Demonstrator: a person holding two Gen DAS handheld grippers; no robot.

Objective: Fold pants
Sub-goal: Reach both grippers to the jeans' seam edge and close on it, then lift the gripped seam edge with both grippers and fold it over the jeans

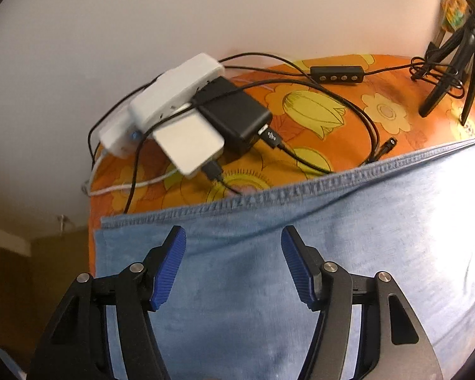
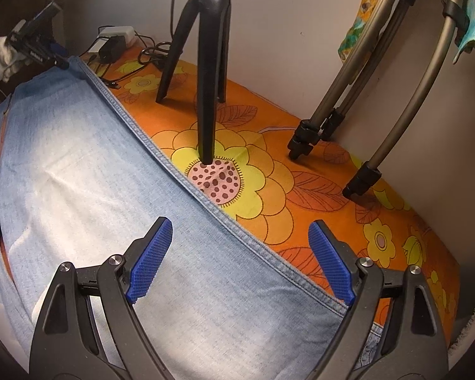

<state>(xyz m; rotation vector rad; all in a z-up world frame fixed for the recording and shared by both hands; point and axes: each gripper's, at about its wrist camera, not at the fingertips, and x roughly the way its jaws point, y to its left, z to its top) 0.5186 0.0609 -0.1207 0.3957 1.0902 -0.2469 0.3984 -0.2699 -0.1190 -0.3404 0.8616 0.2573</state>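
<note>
Light blue denim pants [image 1: 332, 253] lie flat on an orange flowered cloth [image 1: 316, 110], their stitched side seam [image 1: 300, 190] running across the left wrist view. My left gripper [image 1: 233, 231] hovers over the denim just inside that seam, jaws open, nothing between the blue pads. The right wrist view has the pants [image 2: 95, 174] spreading down-left, with the seam [image 2: 174, 171] on a diagonal. My right gripper [image 2: 240, 221] stands wide open astride the seam, one pad over denim, the other over the cloth [image 2: 269, 174]. Far off, a gloved hand [image 2: 0, 60] holds the left gripper [image 2: 52, 53] at the pants' far end.
A white power strip [image 1: 180, 95], a black adapter [image 1: 234, 114] and tangled cables with an inline controller [image 1: 337, 74] sit behind the pants by the wall. A black tripod [image 2: 209, 79] and grey tripod legs [image 2: 332, 101] stand on the cloth beyond the seam.
</note>
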